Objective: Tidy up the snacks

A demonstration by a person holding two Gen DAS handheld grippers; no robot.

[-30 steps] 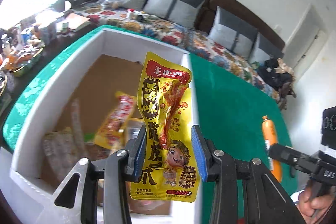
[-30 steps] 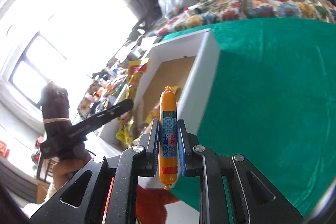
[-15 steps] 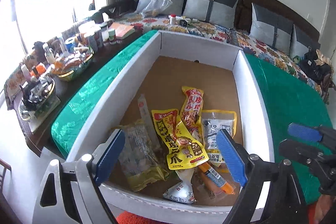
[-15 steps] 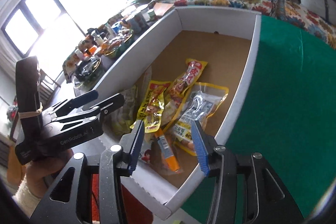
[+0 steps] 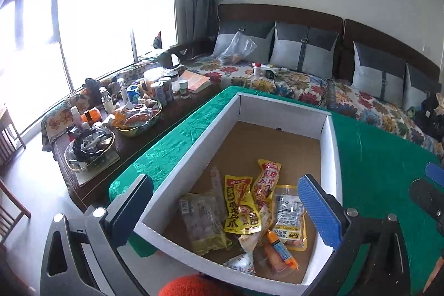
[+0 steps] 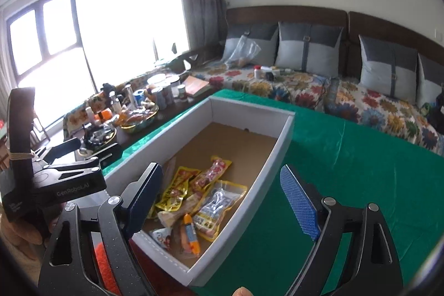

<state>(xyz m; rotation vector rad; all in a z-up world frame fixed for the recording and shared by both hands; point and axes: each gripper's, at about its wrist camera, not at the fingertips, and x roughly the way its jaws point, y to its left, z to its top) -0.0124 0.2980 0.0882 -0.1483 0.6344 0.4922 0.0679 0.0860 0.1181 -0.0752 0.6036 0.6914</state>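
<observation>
A white cardboard box (image 5: 330, 157) (image 6: 279, 157) with a brown floor stands on the green cloth. Several snack packets lie at its near end. Among them are a yellow pouch (image 5: 241, 207) (image 6: 176, 190) and an orange sausage stick (image 5: 280, 248) (image 6: 190, 236). My left gripper (image 5: 224, 181) hovers above the box's near edge, its jaws opening wide, with nothing held between them. My right gripper (image 6: 220, 169) hangs over the box's near right corner, jaws also opening and holding nothing. The sausage lies loose below it.
A dark side table (image 5: 133, 107) crowded with bottles, cans and bowls runs along the box's left. Behind is a sofa (image 5: 305, 82) with a floral cover and grey cushions. Green cloth (image 5: 374, 157) spreads to the right of the box. An orange-red thing (image 5: 188, 286) sits at the near edge.
The left gripper let go of the yellow pouch and the right one of the orange sausage. Both now lie in the box. Both jaws spread wide and both grippers drew back and up.
</observation>
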